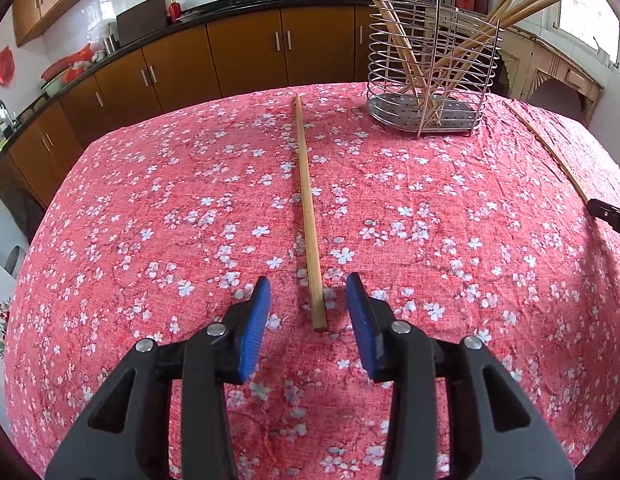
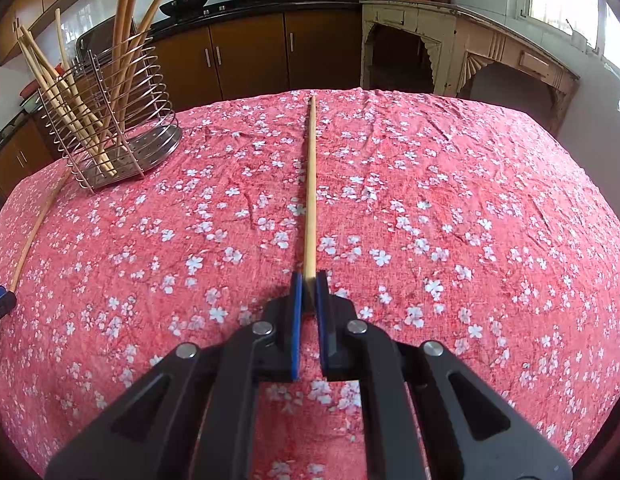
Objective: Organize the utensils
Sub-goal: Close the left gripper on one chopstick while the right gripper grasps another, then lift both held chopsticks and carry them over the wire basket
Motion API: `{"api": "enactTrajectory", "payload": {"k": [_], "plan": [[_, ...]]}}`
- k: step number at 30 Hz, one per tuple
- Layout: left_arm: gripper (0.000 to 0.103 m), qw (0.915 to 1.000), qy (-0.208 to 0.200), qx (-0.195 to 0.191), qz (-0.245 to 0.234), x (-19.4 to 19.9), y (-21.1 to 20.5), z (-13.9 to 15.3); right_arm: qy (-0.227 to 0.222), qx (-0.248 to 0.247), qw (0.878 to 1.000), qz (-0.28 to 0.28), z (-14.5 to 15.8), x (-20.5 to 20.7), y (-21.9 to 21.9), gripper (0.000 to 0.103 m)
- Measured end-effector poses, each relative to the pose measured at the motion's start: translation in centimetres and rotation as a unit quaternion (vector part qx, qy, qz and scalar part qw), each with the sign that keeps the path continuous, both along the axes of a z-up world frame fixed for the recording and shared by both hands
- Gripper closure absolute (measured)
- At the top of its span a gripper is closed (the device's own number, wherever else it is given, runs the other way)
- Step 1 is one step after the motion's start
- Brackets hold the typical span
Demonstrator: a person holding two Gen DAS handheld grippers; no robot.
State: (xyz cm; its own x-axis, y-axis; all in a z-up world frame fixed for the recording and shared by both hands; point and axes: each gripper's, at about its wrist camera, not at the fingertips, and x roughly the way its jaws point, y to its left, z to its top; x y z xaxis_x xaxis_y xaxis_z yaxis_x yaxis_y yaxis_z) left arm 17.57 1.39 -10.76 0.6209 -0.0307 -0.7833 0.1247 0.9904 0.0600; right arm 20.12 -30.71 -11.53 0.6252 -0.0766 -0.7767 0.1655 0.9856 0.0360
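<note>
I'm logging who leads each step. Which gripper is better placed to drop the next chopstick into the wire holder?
Right. The right gripper is shut on a chopstick, ready to carry to the wire holder. The left gripper is open, only straddling the end of another chopstick lying on the tablecloth.

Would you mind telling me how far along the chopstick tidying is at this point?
Done: several chopsticks already stand in the wire holder. In hand: the right tool is shut on one chopstick. Left: another chopstick lies on the tablecloth between the left tool's open fingers, not yet gripped.
</note>
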Motion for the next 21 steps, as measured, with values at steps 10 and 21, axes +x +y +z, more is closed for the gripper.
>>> {"api": "enactTrajectory", "payload": {"k": [10,21], "plan": [[0.094,0.9994,-0.002,0.013,-0.033,-1.0,-1.2,-0.2,-0.001,-0.002,1.0,0.0,0.1,0.0,0.0,0.096],[0.096,0.9951,-0.09,-0.03,-0.027,-3.4,0.7,4.7,-0.12,-0.036,0.992,0.001,6.4,-4.9,-0.4,0.096]]}}
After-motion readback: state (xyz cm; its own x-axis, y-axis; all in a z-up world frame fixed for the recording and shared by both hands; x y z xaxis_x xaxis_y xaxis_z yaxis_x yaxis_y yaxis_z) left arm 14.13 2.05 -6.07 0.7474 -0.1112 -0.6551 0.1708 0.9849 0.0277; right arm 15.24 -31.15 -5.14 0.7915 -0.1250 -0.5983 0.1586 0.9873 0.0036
